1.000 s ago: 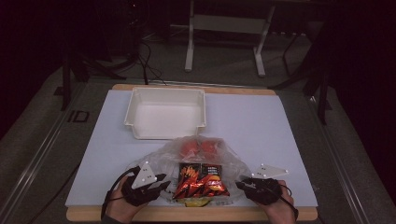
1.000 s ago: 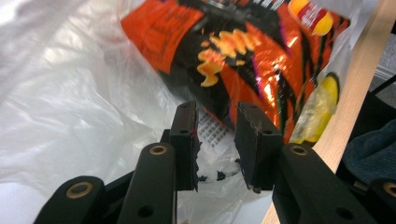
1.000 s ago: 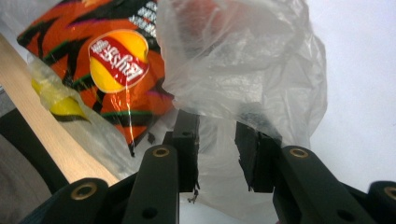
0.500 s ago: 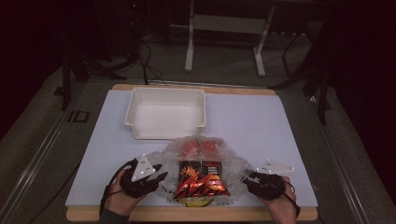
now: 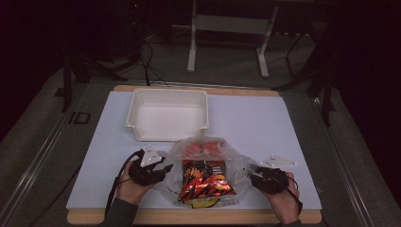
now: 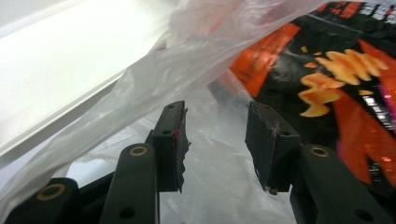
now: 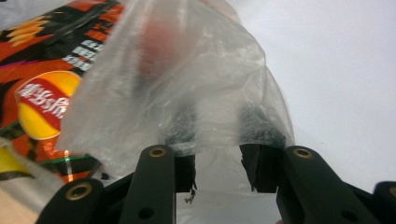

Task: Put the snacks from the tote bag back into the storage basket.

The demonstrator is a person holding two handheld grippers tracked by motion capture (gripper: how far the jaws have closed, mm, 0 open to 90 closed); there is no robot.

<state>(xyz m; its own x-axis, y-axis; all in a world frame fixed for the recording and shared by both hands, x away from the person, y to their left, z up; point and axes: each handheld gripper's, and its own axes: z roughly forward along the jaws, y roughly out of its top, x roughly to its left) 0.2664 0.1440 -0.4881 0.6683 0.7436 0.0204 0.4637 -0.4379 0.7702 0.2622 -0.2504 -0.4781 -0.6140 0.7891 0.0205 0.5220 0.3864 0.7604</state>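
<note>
A white tray (image 5: 168, 115) stands on the pale mat (image 5: 283, 127), at its far side, left of the middle. The mat lies on a wooden table (image 5: 198, 216). Behind the table, a metal stand (image 5: 227, 28) and cables (image 5: 142, 52) are on the dark floor.

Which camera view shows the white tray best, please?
The high view: the whole white tray appears there, empty, beyond the plastic bag. The left gripper view gives a blurred white edge of it, behind the bag film.

Table (image 5: 293, 127) w/ white mat: white bin (image 5: 168, 114), plastic bag (image 5: 208, 170) on it.
</note>
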